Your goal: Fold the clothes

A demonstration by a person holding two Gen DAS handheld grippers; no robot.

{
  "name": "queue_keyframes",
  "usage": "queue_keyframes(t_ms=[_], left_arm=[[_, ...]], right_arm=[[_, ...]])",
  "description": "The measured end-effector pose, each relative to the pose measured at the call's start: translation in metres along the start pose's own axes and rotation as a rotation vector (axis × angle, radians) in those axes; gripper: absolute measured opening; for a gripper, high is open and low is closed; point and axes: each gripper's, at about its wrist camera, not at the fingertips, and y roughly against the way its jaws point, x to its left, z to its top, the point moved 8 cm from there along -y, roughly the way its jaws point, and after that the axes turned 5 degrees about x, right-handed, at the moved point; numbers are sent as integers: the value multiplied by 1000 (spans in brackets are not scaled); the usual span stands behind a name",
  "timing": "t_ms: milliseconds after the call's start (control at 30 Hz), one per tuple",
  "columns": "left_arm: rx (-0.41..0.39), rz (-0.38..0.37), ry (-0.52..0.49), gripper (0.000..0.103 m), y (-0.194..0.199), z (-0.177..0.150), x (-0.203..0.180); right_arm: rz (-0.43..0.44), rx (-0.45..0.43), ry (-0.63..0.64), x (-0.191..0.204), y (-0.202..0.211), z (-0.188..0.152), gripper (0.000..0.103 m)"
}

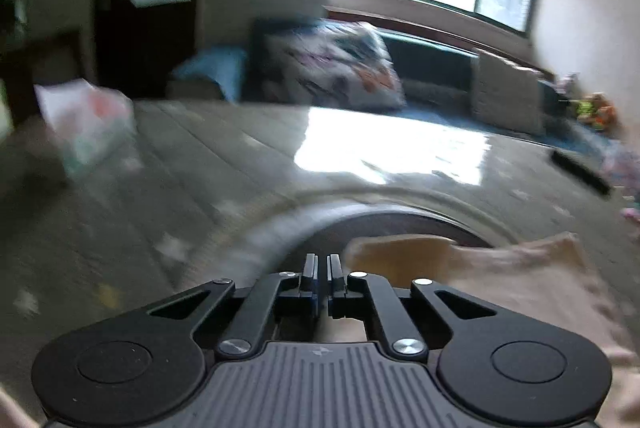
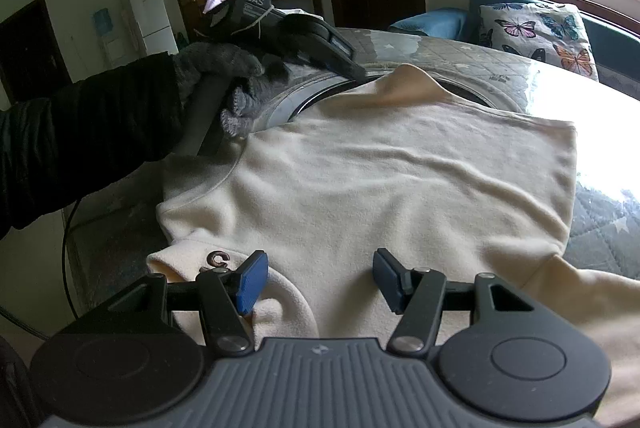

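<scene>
A cream fleece garment (image 2: 380, 180) lies spread on the round table, with a small dark logo near its front left edge. My right gripper (image 2: 316, 280) is open, its blue pads (image 2: 252, 280) just above the garment's near edge, holding nothing. The left gripper (image 2: 356, 70) shows in the right wrist view, held in a gloved hand at the garment's far left edge, by a raised peak of cloth. In the blurred left wrist view the left gripper (image 1: 322, 268) has its fingers nearly closed, and the cream garment (image 1: 500, 280) lies to its right. No cloth shows between them.
The table (image 1: 200, 168) has a grey quilted cover and a round recess (image 1: 400, 220) in the middle. A plastic bag (image 1: 88, 124) stands at its far left. A butterfly cushion (image 2: 536, 32) and a dark sofa (image 1: 436, 64) are beyond the table, under a bright window.
</scene>
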Motion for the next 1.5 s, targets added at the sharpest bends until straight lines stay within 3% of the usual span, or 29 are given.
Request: queue_keyframes(t_ms=[67, 167, 200, 233, 267, 300, 400, 467, 533, 600, 700, 800, 1000, 1167, 1267, 1500], left_arm=[[-15, 56, 5, 5, 1, 3, 8], [0, -25, 38, 8, 4, 4, 7], [3, -47, 28, 15, 5, 4, 4], [12, -61, 7, 37, 5, 3, -2], [25, -74, -12, 49, 3, 2, -8], [32, -72, -26, 55, 0, 1, -12], [42, -41, -59, 53, -9, -1, -20], [59, -37, -70, 44, -17, -1, -23], [72, -39, -84, 16, -24, -4, -24], [63, -24, -92, 7, -25, -4, -21], [15, 67, -92, 4, -23, 1, -10], [18, 124, -68, 5, -26, 4, 4], [19, 145, -74, 7, -15, 3, 6], [49, 72, -126, 19, -11, -5, -17], [69, 25, -157, 36, -9, -11, -32], [109, -60, -220, 48, -7, -23, -59]], right_arm=[[0, 0, 0, 0, 0, 0, 60], [-2, -1, -1, 0, 0, 0, 60], [-2, -2, -1, 0, 0, 0, 60], [-3, -1, -1, 0, 0, 0, 60], [-3, -1, 0, 0, 0, 0, 60], [-3, -1, -1, 0, 0, 0, 60], [-2, -1, -2, 0, 0, 0, 60], [-1, -1, -3, 0, 0, 0, 60], [0, -1, -4, 0, 1, 0, 60], [1, -2, -5, -1, 1, 0, 60], [2, -3, -7, -1, 1, 0, 60], [2, -5, -9, -2, 2, 0, 60], [-8, -17, -23, -7, 7, 5, 60], [-16, -26, -35, -12, 12, 9, 60], [-48, -36, -49, -23, 14, 15, 65], [-153, -37, -99, -71, 2, 40, 74]])
